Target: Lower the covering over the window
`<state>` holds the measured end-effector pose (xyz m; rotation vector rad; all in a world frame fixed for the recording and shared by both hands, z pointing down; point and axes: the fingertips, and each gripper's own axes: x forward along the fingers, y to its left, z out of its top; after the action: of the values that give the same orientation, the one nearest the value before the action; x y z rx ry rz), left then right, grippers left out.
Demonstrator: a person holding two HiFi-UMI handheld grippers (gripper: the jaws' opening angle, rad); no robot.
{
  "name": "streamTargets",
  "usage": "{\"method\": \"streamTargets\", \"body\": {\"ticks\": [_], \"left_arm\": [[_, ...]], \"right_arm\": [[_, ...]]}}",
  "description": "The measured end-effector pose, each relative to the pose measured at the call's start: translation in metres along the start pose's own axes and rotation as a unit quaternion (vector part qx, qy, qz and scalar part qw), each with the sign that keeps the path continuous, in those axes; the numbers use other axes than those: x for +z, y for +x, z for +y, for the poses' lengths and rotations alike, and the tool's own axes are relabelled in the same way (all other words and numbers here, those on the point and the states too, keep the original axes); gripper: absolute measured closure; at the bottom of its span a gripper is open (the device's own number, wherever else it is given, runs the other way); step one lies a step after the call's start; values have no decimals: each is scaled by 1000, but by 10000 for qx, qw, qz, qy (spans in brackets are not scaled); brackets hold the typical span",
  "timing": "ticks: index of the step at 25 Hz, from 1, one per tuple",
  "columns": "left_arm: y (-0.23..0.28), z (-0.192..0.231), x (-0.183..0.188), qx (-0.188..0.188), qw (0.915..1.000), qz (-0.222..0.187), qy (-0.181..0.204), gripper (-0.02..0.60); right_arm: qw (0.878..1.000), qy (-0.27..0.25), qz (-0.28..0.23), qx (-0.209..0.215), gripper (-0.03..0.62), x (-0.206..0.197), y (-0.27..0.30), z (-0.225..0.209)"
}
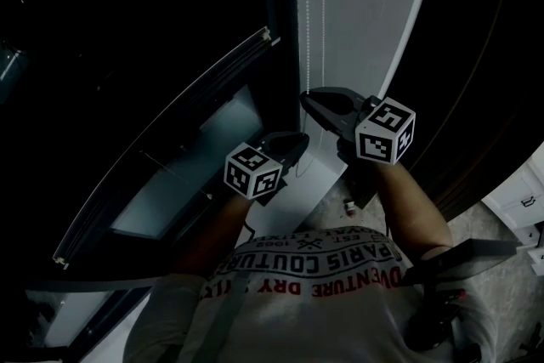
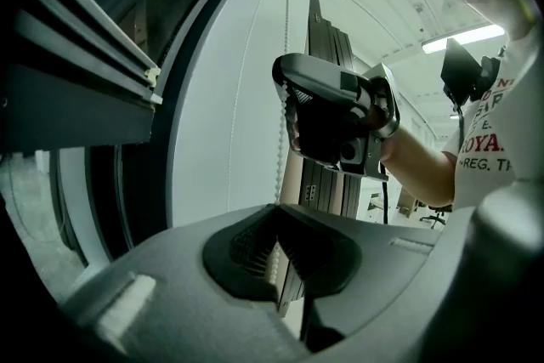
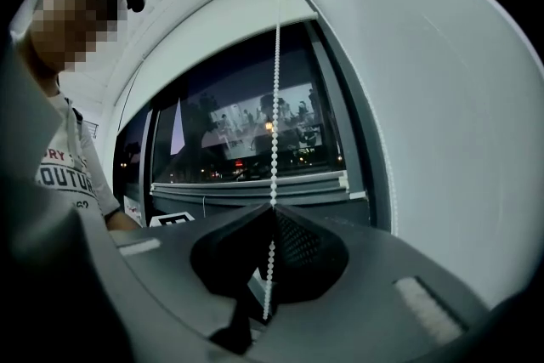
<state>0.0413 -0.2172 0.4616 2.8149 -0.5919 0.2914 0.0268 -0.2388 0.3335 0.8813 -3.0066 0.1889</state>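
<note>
A white bead chain (image 2: 280, 140) hangs beside the dark window (image 3: 246, 140). It runs down into my left gripper (image 2: 277, 212), whose jaws are shut on it. Higher on the same chain (image 3: 277, 98), my right gripper (image 3: 273, 212) is also shut on it, and a short length dangles below the pads. In the head view the right gripper (image 1: 308, 100) sits just above and right of the left gripper (image 1: 299, 140), both against the chain (image 1: 306, 21). The white covering (image 3: 212, 38) spans only the top of the window.
A white wall panel (image 1: 365, 4) stands right of the window, directly behind the chain. The window's frame bar (image 1: 170, 132) runs diagonally at the left. The person's torso and arms fill the lower head view. An office interior with ceiling lights (image 2: 463, 36) shows behind.
</note>
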Motion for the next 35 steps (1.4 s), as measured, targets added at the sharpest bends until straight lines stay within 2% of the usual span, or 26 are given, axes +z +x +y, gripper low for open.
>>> {"method": "streamTargets", "body": {"ticks": [9,16,19,28,35], "left_arm": [[11,10,-69,171,9983,535,-179,571],[10,17,-120,361,9938,1007,-310,571],[10,18,-131,443,9927,1055,-383,571],[5,23,-127,689,9928,896,-397,566],[-11,33,-71,678,9965,359,-316,528]], "right_arm": [[9977,318,584,-95,586,-73,8,-6],[9933,474,1031,-198,586,-127,7,-7],[9921,550,1112,-192,586,-138,7,-5],[9921,645,1044,-259,586,-139,5,-12],[9921,687,991,-354,586,-139,1,-17]]}}
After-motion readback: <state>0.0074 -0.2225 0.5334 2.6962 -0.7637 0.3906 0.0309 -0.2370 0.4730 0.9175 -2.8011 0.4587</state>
